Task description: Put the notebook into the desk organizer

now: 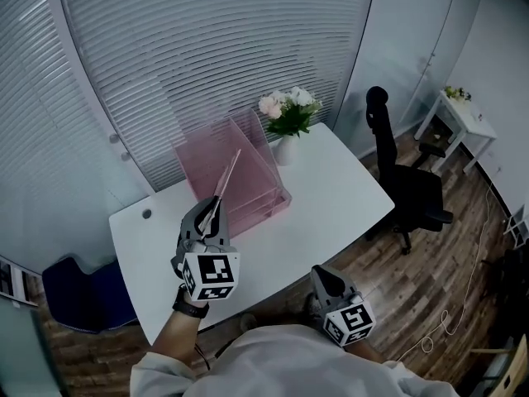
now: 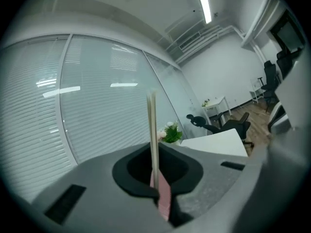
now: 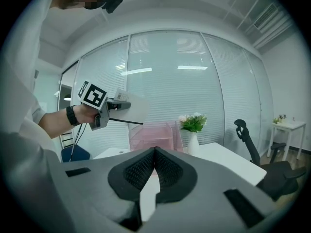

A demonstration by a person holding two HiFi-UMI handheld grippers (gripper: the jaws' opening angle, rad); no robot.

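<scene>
My left gripper is shut on a thin notebook with a pink cover, held edge-up in the air over the desk. It hangs just in front of the pink translucent desk organizer. In the left gripper view the notebook rises edge-on from the closed jaws. The right gripper view shows the notebook as a pale sheet, held above the organizer. My right gripper is low at the desk's near edge, and its jaws are shut with nothing between them.
The organizer stands on a white desk. A white vase of flowers sits right of it. A black office chair is at the desk's right end, a small white side table beyond it. A blue seat stands at the left.
</scene>
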